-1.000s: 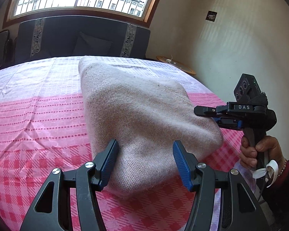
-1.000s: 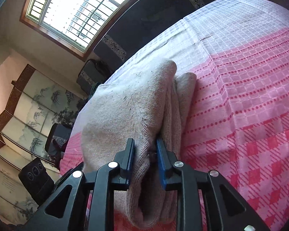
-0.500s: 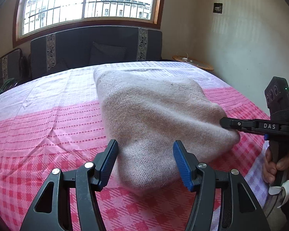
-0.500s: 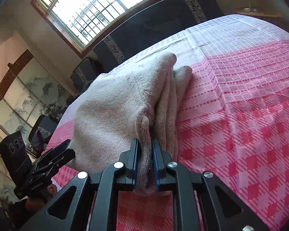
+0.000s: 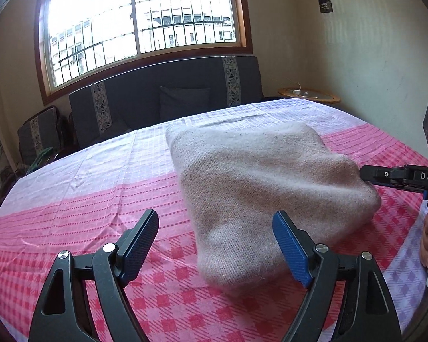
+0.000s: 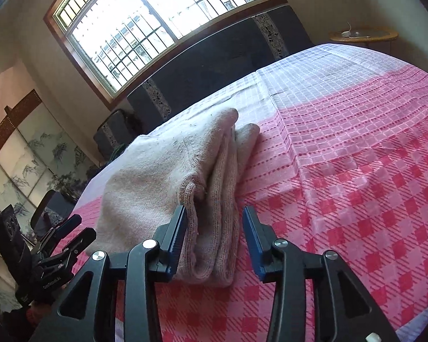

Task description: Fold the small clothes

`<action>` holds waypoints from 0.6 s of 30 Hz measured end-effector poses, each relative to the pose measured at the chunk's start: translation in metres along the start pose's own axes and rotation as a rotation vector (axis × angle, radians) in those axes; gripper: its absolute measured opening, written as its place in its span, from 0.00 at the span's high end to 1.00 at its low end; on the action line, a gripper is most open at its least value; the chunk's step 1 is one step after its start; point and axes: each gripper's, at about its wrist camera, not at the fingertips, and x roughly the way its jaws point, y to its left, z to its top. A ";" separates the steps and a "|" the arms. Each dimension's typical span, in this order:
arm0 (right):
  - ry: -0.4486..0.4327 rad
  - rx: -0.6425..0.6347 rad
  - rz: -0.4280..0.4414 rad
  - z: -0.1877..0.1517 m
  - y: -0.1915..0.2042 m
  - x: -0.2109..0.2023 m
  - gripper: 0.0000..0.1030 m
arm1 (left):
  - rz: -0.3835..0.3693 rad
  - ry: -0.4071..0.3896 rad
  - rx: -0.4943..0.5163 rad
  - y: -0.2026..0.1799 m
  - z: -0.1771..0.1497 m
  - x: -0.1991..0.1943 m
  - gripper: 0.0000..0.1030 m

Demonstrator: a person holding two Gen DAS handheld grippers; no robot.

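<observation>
A folded beige knit garment (image 5: 265,188) lies on the pink checked cloth. My left gripper (image 5: 215,249) is open and empty, just short of the garment's near corner. In the right wrist view the garment (image 6: 168,171) shows its stacked folded layers. My right gripper (image 6: 215,240) is open, its jaws on either side of the near folded edge without clamping it. The right gripper also shows in the left wrist view (image 5: 385,175) at the garment's right corner. The left gripper shows in the right wrist view (image 6: 74,228) at the lower left.
The pink and white checked cloth (image 5: 85,193) covers the table. A dark sofa (image 5: 162,97) stands behind it under a barred window. A round wooden side table (image 5: 309,95) stands at the back right. A painted folding screen (image 6: 17,154) stands to the left.
My right gripper has opened and let go of the garment's folded edge, which now rests on the cloth. My left gripper has drawn back from the garment, still open.
</observation>
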 end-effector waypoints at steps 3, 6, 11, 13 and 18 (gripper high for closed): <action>0.001 -0.011 -0.002 -0.002 0.003 0.002 0.54 | 0.016 0.003 0.011 -0.002 0.001 0.001 0.19; -0.012 -0.004 0.000 -0.002 0.003 -0.001 0.36 | 0.018 0.007 0.013 -0.003 0.003 0.003 0.18; -0.017 -0.001 0.003 -0.002 0.001 -0.001 0.36 | 0.023 0.016 0.014 -0.004 0.005 0.008 0.17; -0.015 -0.006 0.002 -0.002 0.002 0.000 0.36 | 0.024 0.019 0.012 -0.005 0.006 0.010 0.17; -0.019 -0.006 0.006 -0.003 0.002 -0.002 0.32 | 0.035 0.022 0.011 -0.003 0.009 0.015 0.16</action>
